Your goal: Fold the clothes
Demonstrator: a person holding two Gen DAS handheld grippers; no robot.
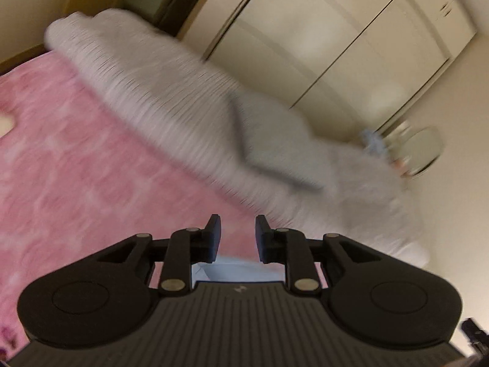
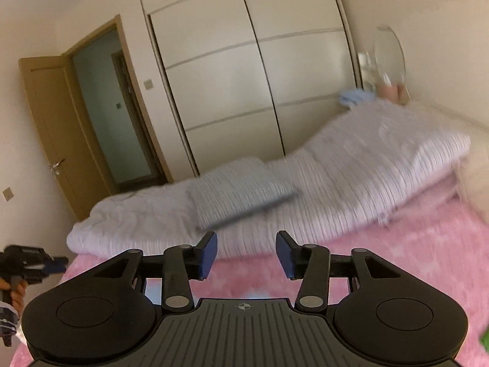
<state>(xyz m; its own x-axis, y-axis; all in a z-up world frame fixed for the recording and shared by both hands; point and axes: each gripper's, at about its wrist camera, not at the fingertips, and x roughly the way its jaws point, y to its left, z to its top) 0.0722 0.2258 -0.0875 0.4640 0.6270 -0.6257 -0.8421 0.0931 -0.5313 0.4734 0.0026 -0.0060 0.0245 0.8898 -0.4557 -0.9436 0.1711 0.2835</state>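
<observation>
Left tool [image 1: 235,238] and right tool [image 2: 247,255]: fingers apart, nothing between them, both above the pink bedspread [image 1: 76,153]. A folded grey striped garment [image 2: 241,194] lies on the rumpled white quilt [image 2: 366,165] along the bed's far edge, its long axis parallel to that edge. Behind stand a cream sliding-door wardrobe [image 2: 244,76] and an open wooden door [image 2: 55,128]. Both views blurred.

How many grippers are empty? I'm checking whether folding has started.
2. The left gripper and the right gripper both hang open above the pink blanket, nothing between their fingers.
</observation>
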